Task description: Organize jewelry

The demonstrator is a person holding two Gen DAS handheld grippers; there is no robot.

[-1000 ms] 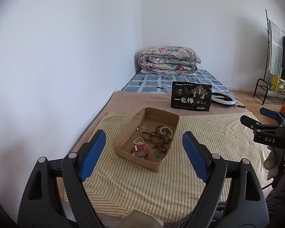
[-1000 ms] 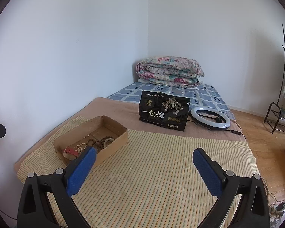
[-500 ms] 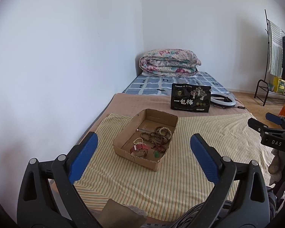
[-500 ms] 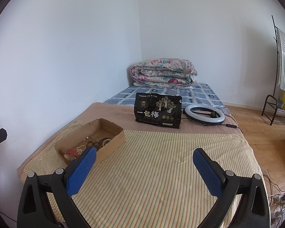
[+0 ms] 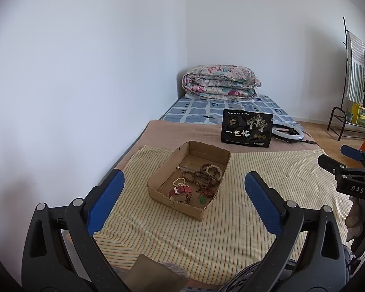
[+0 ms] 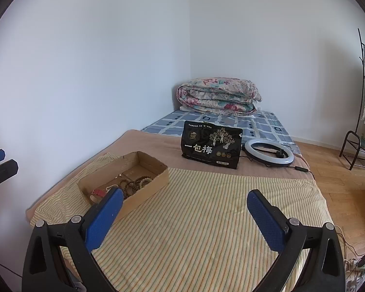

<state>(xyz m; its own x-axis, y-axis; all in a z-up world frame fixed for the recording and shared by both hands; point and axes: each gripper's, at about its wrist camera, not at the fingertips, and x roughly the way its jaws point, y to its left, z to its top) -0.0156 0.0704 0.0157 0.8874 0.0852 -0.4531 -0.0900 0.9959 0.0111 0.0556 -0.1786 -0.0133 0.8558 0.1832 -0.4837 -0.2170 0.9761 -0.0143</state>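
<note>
Jewelry (image 5: 199, 179) lies heaped in an open cardboard box (image 5: 158, 182) on the striped cloth (image 5: 206, 238) that covers the near part of the bed (image 5: 172, 131), toward the bed's left side by the wall. In the box, from the left wrist view, a small pale bead bracelet (image 5: 179, 182) and a red strap (image 5: 181, 190) sit at the near left, dark brown bead strings (image 5: 202, 175) tangle in the middle, and a small green piece (image 5: 201, 198) rests by the near right wall. The left claw (image 5: 184, 196) hangs above the near edge of the cloth, its blue fingers spread wide and holding nothing, the box between them in view. Farther back, a black snack bag (image 5: 247, 130) stands upright on the tan blanket, with a ring light (image 5: 287, 133) just beside it on the right and a folded floral quilt (image 5: 220, 82) at the far end. The right claw (image 6: 184, 213) hovers over bare cloth to the right of the box, likewise spread apart and empty.
</note>
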